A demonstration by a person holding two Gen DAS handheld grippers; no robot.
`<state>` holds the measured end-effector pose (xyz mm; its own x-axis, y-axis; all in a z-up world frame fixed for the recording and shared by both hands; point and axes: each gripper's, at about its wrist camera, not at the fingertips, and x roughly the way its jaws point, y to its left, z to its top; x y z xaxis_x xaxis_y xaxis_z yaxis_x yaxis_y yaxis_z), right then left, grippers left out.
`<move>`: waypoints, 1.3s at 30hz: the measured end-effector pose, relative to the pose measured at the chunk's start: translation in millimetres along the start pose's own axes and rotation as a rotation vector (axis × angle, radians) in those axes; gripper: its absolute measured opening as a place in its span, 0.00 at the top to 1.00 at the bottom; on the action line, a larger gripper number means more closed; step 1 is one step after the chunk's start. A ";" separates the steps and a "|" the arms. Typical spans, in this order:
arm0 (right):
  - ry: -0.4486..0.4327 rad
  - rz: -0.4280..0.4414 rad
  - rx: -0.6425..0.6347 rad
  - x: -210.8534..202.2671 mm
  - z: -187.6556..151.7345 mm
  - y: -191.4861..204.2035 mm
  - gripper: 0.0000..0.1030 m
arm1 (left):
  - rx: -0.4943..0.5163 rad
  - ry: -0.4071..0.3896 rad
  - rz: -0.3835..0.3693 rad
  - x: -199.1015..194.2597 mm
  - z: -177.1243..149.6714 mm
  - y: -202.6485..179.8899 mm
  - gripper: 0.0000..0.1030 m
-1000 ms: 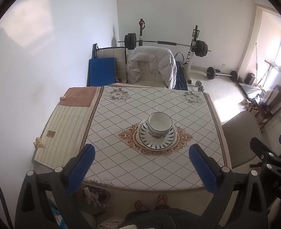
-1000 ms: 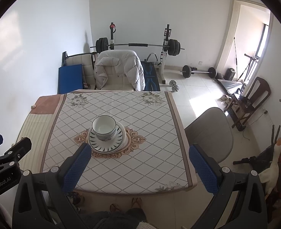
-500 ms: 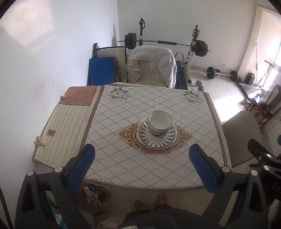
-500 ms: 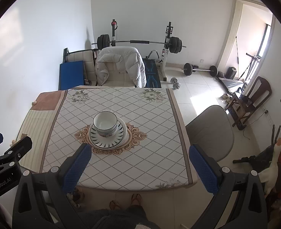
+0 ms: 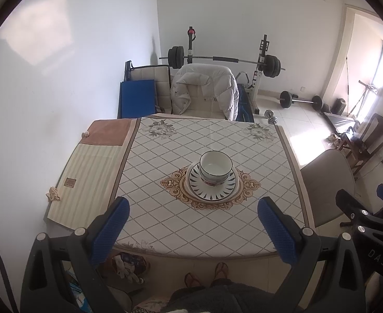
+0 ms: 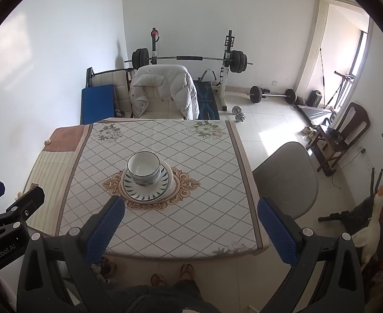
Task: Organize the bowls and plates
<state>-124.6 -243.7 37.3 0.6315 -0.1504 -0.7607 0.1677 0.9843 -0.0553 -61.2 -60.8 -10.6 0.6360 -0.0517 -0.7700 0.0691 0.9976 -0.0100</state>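
Both the left gripper (image 5: 191,228) and right gripper (image 6: 191,228) hang wide and empty above the table's (image 5: 165,221) six-o'clock edge; any further placement should seat squarely on the stacked bowl (image 5: 215,167) and plate (image 5: 212,185).

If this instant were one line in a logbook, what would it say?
left gripper: open, empty | right gripper: open, empty | bowl stacked on plates, table centre | both grippers above near edge

A diamond-patterned cloth covers the table (image 5: 181,224). Behind it a white puffer jacket (image 5: 204,86) drapes a chair, with a barbell rack (image 5: 225,60) against the wall. A grey chair (image 6: 285,180) stands just beside the table.
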 end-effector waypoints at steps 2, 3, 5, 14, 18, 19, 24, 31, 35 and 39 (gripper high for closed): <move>0.005 0.005 0.004 1.0 -1.1 0.6 0.00 | 0.001 0.004 -0.003 0.6 -0.6 -0.5 0.02; 0.007 0.005 0.005 0.6 -2.6 0.4 0.00 | 0.002 0.007 -0.003 0.9 -0.8 -0.7 0.02; 0.008 0.008 0.004 0.7 -3.4 1.7 0.00 | 0.005 0.009 -0.003 1.3 -1.5 -1.6 0.02; 0.015 0.010 0.003 0.5 -8.2 1.7 0.00 | 0.007 0.008 0.002 2.0 -2.4 -3.3 0.02; 0.014 0.010 0.005 1.0 -8.7 0.6 0.00 | 0.007 0.009 0.002 0.9 -4.1 -3.7 0.02; 0.013 0.009 0.005 1.3 -8.7 0.8 0.00 | 0.009 0.008 0.003 0.8 -4.1 -3.7 0.02; 0.010 0.008 0.011 1.1 -11.0 0.9 0.00 | 0.012 0.004 0.004 1.1 -3.4 -3.2 0.02; 0.009 -0.001 0.022 0.9 -14.0 -1.2 0.00 | 0.025 0.006 0.004 1.9 -1.5 -6.5 0.02; 0.008 -0.006 0.031 0.4 -15.7 -2.6 0.00 | 0.026 0.005 0.002 2.7 -0.5 -6.7 0.02; 0.010 -0.010 0.037 -0.3 -18.2 -3.7 0.00 | 0.027 0.005 0.002 3.0 -0.2 -7.3 0.02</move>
<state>-139.2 -245.6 25.9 0.6220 -0.1590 -0.7667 0.2018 0.9786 -0.0393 -59.9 -68.3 -13.0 0.6324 -0.0490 -0.7731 0.0886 0.9960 0.0093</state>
